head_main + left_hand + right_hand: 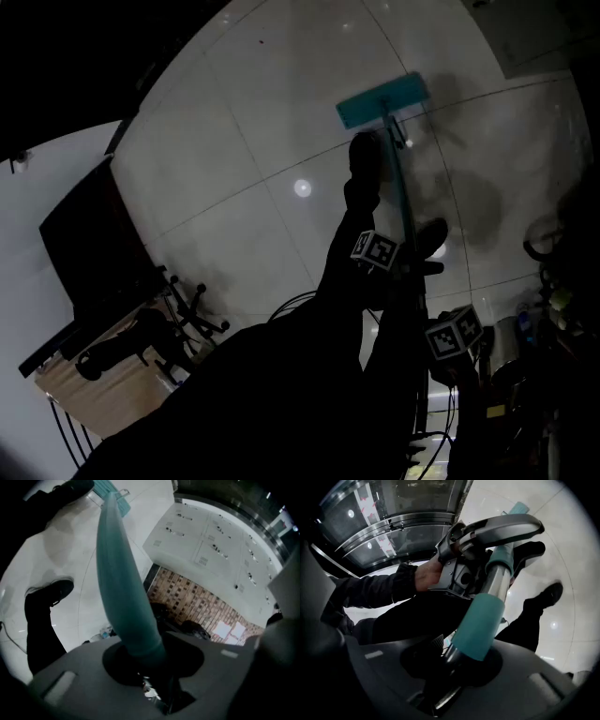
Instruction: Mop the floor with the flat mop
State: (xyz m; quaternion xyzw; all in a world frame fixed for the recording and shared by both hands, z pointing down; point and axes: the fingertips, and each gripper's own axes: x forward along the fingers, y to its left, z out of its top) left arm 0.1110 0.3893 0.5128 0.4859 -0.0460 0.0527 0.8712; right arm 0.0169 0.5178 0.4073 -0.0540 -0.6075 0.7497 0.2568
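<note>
teal flat mop (382, 100) (pale floor (253, 141))

A glossy pale tiled floor (244, 141) with thin dark joints fills the head view, and a round white lamp reflection (302, 188) shines near its centre. At eight o'clock stands a light wooden table (98, 389), with a dark flat screen (89, 248) and a black castor-footed chair base (192, 314) near it. The left gripper view shows a white panelled wall (211, 541) at two o'clock above a brown mosaic-tiled wall (197, 599); the right gripper view shows metal-framed glass doors (393, 522) at eleven o'clock.
</note>
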